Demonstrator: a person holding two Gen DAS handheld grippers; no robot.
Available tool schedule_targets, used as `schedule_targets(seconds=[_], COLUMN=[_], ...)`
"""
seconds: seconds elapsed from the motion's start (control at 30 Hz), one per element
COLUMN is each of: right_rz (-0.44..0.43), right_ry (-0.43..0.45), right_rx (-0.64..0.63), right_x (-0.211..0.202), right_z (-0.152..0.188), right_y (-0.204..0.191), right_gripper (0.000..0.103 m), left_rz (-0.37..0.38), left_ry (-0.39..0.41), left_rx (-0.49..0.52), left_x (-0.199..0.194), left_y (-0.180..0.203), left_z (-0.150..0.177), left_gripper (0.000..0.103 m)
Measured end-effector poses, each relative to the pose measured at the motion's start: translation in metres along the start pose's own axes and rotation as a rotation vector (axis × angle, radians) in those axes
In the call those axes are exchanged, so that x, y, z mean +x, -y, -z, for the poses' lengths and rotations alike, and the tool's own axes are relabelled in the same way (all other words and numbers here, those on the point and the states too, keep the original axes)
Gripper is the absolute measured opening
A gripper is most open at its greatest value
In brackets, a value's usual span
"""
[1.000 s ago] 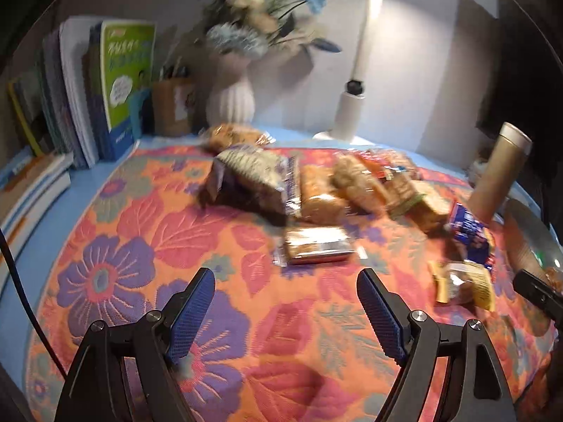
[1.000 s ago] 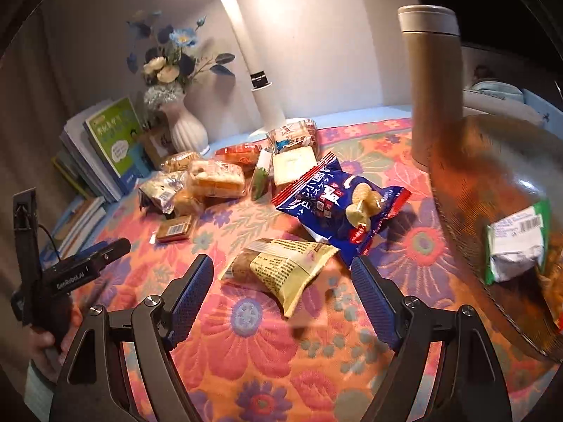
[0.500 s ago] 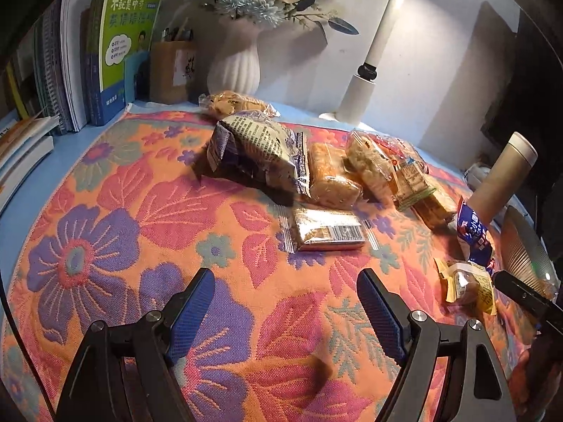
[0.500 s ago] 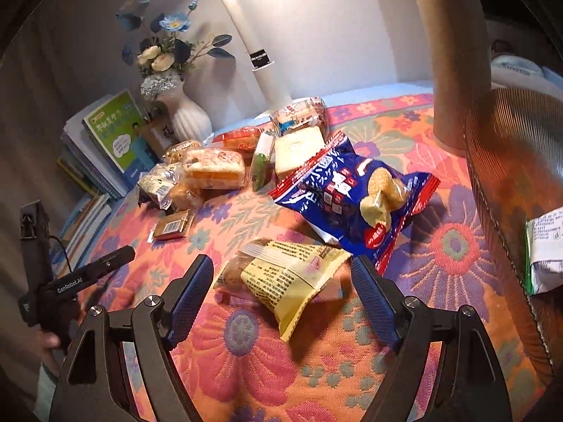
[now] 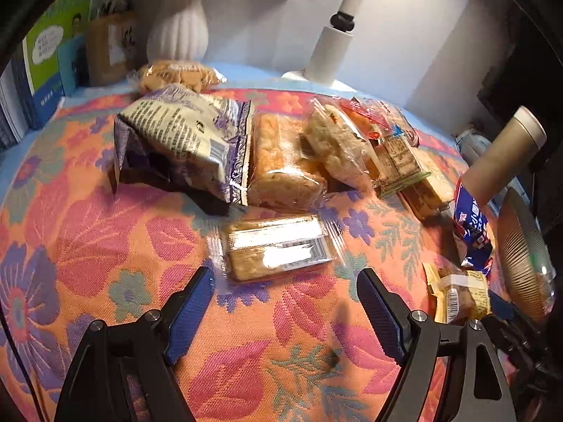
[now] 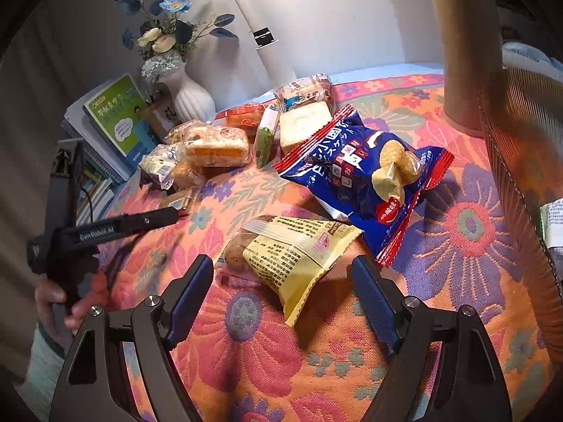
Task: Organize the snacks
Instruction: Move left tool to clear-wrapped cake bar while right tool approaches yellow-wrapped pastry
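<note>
Lying flat on woven floral cloth (image 5: 105,232), a clear-wrapped rectangular cake (image 5: 278,248) sits just beyond the empty, wide-spread left gripper (image 5: 285,302); the right gripper (image 6: 281,281), equally spread, frames a crinkly yellow packet (image 6: 292,256) untouched.

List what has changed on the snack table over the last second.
The left tongs have closed in on the clear-wrapped flat cake; the right tongs have edged down over the yellow packet. Both are open, holding nothing. No snack has moved; the blue bag lies as before.

We see an orange tablecloth (image 5: 105,218) patterned with pink and purple flowers, a blue snack bag (image 6: 362,172) edged in red, a yellow packet (image 6: 299,260) with dark print, a white ribbed vase (image 6: 193,98), and blue-padded fingers (image 5: 190,313).
</note>
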State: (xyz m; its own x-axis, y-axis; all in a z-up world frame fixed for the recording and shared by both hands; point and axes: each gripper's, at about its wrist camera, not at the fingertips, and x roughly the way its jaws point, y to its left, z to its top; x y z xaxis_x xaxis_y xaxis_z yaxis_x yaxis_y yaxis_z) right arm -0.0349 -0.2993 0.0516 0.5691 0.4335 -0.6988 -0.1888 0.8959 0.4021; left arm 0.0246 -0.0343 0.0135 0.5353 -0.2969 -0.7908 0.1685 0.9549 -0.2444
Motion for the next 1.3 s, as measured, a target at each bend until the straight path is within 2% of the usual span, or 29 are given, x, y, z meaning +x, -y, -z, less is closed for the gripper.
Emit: schedule_targets(seconds=[0.03,0.13,0.17,0.2,0.23,0.3,0.37,0.47,0.53,0.6,0.67,0.77,0.8,0.83,0.93,1.0,1.13,1.2,1.3], right_rz=[-0.010,-0.037,-0.041,-0.044,-0.050,-0.054,-0.053,-0.058,-0.059,-0.066,-0.069,-0.054,-0.039,-0.006,0.048,0.028,-0.139,-0.121,-0.016], right_ry=[-0.003,-0.016,-0.019,-0.022,-0.022,-0.023,-0.026,-0.030,-0.034,-0.038,-0.041,-0.041,-0.041,-0.039,-0.042,-0.048,-0.103,-0.091,-0.053], right_rx=[0.012,0.039,0.045,0.046,0.045,0.042,0.036,0.026,0.023,0.022,0.019,0.009,0.003,-0.014,-0.085,-0.120,-0.166,-0.212,-0.230], right_x=[0.000,0.002,0.002,0.002,0.002,0.002,0.003,0.004,0.004,0.005,0.006,0.006,0.006,0.007,0.008,0.009,0.010,0.003,-0.005], right_z=[0.000,-0.001,-0.001,-0.001,-0.001,-0.001,0.000,-0.001,-0.001,-0.001,-0.001,-0.001,-0.001,0.000,0.004,0.009,0.019,0.020,0.012], right_y=[0.002,0.007,0.008,0.009,0.009,0.008,0.006,0.004,0.003,0.003,0.003,0.000,-0.001,-0.006,-0.023,-0.037,-0.059,-0.067,-0.061], right_gripper=[0.081,0.081,0.081,0.081,0.081,0.081,0.081,0.081,0.081,0.081,0.081,0.081,0.081,0.081,0.081,0.081,0.080,0.080,0.080], left_rz=[0.039,0.226,0.227,0.207,0.151,0.084,0.055,0.089,0.077,0.067,0.049,0.026,0.011,-0.008,0.019,0.018,-0.002,-0.004,0.027], left_ry=[0.007,-0.059,-0.062,-0.049,-0.010,0.041,0.046,-0.021,-0.061,-0.075,-0.053,-0.047,-0.046,-0.041,-0.031,-0.013,0.035,0.048,0.039], left_rx=[0.030,0.077,0.117,0.147,0.192,0.218,0.211,0.216,0.225,0.235,0.245,0.246,0.250,0.256,0.225,0.200,0.147,0.121,0.092], left_x=[-0.004,-0.015,-0.021,-0.025,-0.033,-0.040,-0.034,-0.007,0.011,0.023,0.026,0.026,0.026,0.026,0.013,0.004,-0.015,-0.019,-0.015], left_y=[0.004,0.015,0.020,0.023,0.026,0.025,0.017,0.015,0.020,0.027,0.032,0.036,0.038,0.039,0.034,0.027,0.007,-0.004,-0.013], left_z=[0.003,0.014,0.018,0.019,0.018,0.010,-0.003,-0.021,-0.023,-0.024,-0.023,-0.022,-0.022,-0.020,-0.009,0.000,0.014,0.017,0.021], left_gripper=[0.078,0.075,0.075,0.075,0.075,0.075,0.075,0.075,0.075,0.074,0.072,0.054,0.042,0.038,0.035,0.035,0.035,0.035,0.035])
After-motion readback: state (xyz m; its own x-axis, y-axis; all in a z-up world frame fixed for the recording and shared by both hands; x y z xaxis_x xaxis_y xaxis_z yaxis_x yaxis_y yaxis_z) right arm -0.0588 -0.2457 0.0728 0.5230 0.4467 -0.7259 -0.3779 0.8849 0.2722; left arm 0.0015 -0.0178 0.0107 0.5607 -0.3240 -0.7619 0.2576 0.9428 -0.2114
